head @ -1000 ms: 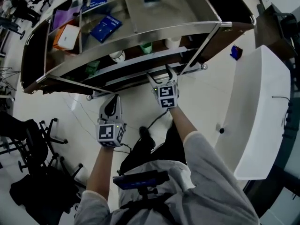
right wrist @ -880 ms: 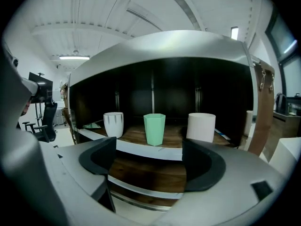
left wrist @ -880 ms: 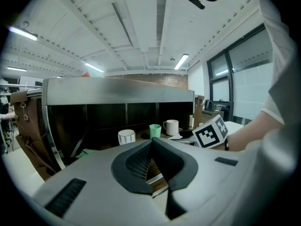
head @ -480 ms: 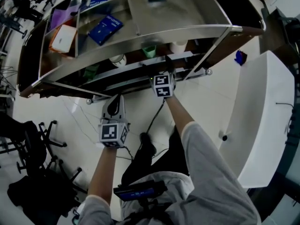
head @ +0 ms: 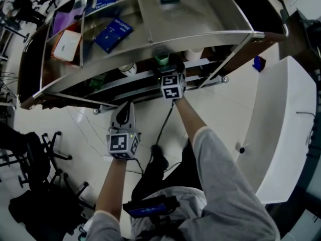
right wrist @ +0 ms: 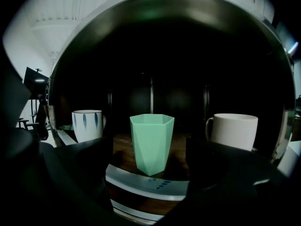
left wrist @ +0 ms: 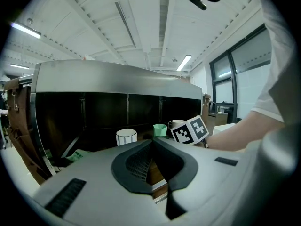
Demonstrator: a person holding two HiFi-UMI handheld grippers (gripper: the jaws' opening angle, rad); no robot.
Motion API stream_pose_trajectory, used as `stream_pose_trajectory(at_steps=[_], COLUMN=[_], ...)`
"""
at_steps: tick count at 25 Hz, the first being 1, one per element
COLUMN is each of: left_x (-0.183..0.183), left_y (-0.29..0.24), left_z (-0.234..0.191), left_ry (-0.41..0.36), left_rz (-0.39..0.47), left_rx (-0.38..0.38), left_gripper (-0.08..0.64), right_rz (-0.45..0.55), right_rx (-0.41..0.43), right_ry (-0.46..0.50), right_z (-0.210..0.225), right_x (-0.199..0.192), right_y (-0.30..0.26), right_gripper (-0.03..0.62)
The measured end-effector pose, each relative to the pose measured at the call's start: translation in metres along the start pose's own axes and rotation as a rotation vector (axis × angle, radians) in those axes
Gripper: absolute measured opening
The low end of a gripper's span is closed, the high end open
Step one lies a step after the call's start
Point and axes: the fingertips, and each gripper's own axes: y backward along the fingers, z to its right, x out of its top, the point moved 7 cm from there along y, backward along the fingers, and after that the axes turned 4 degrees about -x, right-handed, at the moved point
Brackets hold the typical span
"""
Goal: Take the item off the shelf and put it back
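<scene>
A pale green faceted cup (right wrist: 151,142) stands upright on the dark wooden board of the steel shelf unit (head: 210,31), also seen as the green cup (head: 161,57) from above. My right gripper (head: 168,68) reaches into that shelf level. In the right gripper view the right gripper (right wrist: 150,169) has its jaws wide open. The cup sits centred just beyond them, untouched by either pad. My left gripper (head: 125,109) hangs lower, out over the floor. In its own view the left gripper (left wrist: 153,144) is shut with nothing in it.
A white mug with blue leaf marks (right wrist: 87,125) stands left of the cup, a plain white mug (right wrist: 233,129) right of it. Blue boxes (head: 114,30) and an orange-edged box (head: 66,45) lie on the top shelf. A white counter (head: 281,124) is at the right, chair frames (head: 30,149) at the left.
My right gripper has moved forward from below the shelf edge to the green cup's level. The left gripper has stayed about where it was.
</scene>
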Motion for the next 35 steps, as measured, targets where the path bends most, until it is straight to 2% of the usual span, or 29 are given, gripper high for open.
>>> stream_pose_trajectory(at_steps=[10,11,12,20,25,35], left_x=[-0.006,-0.006,-0.007,-0.011,-0.011,0.009], left_y=[0.001,0.001,0.001,-0.001,-0.002,0.016], left_z=[-0.015,-0.016,-0.017,-0.024,-0.026,-0.02], left_ry=[0.013,0.017,0.022,0.034,0.034,0.062], left_rz=[-0.013,-0.012,-0.011,-0.017,-0.017,-0.011], left_rx=[0.018,0.019,0.02,0.026,0.029,0.031], left_gripper=[0.005,0.005,0.005,0.005,0.005,0.005], right_rz=[0.0,-0.002,-0.004,0.0,0.012,-0.017], right_rx=[-0.032,-0.045,-0.061,-0.08,-0.056,-0.039], right_ry=[0.0,0.01,0.018,0.026,0.035,0.043], right_z=[0.0,0.0,0.002,0.004,0.0,-0.003], right_x=[0.001,0.001,0.002,0.002,0.007,0.022], right_y=[-0.016,-0.015,-0.015,-0.016,-0.013,0.031], right_gripper=[0.476,0.425,0.3,0.29,0.287,0.287])
